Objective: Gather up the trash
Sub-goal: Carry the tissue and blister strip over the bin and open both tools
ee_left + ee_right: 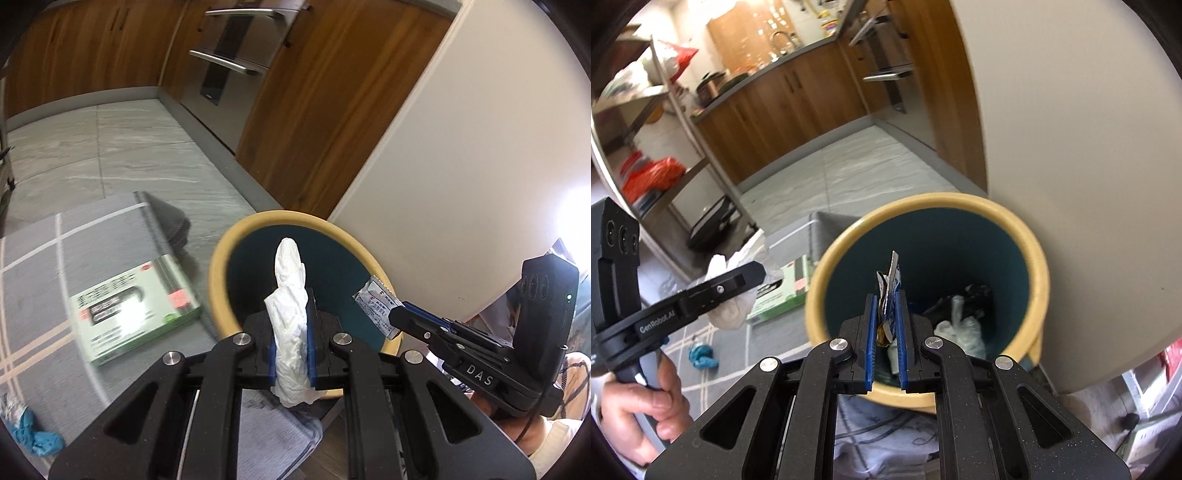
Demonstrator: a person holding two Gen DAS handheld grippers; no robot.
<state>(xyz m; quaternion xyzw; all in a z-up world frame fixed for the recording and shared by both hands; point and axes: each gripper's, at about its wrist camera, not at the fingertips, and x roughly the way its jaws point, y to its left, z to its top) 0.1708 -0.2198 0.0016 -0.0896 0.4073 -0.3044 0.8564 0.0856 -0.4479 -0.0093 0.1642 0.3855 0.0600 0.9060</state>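
Left wrist: left tool (291,317) grips tissue (290,291), right tool (888,325) grips packet (892,280); grey tile floor (122,147), wood cabinets (92,48).

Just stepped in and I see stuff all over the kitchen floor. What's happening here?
A person is collecting trash with a handheld tool in each hand. The left tool is clamped on a crumpled white tissue, and the right tool grips a small printed wrapper. Both are held over the yellow-rimmed bin, which already has some trash inside. A green box and a blue crumpled scrap lie on the floor.
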